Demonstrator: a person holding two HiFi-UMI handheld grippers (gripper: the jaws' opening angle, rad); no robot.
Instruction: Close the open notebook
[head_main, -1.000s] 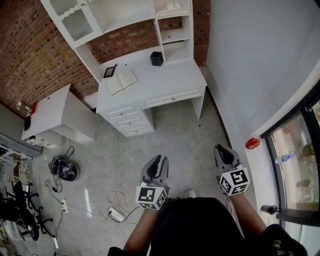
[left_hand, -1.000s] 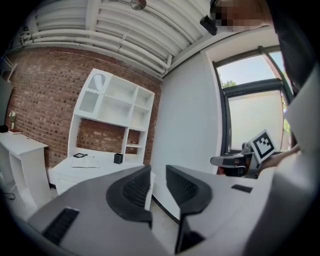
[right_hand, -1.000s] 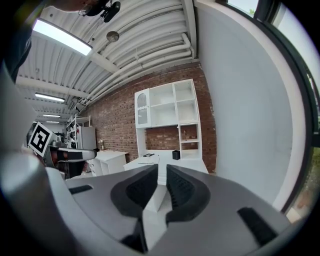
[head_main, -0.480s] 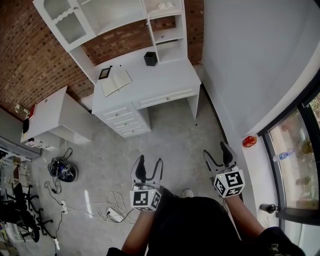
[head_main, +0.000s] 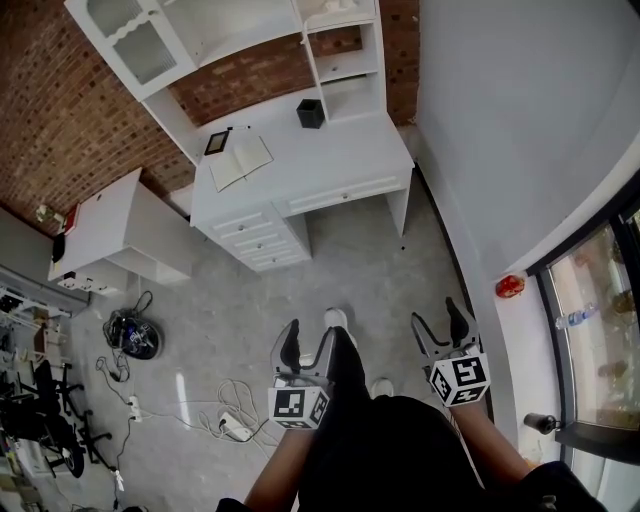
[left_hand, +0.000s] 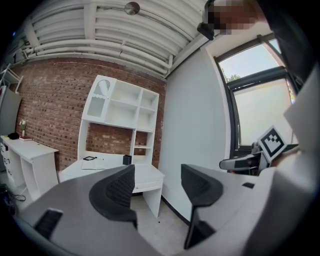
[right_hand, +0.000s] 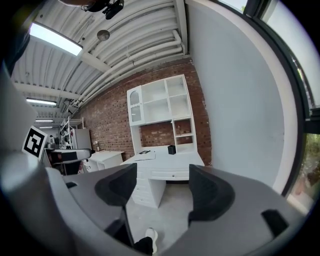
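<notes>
Notebook (head_main: 241, 160) open flat on desk (head_main: 340, 165); long axis slants up-right.

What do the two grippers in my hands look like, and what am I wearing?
Both the left gripper and the right gripper have grey bodies, each with two curved black pads. Each carries a white cube printed with black square markers. No cables show. You wear a black top and white shoes.
</notes>
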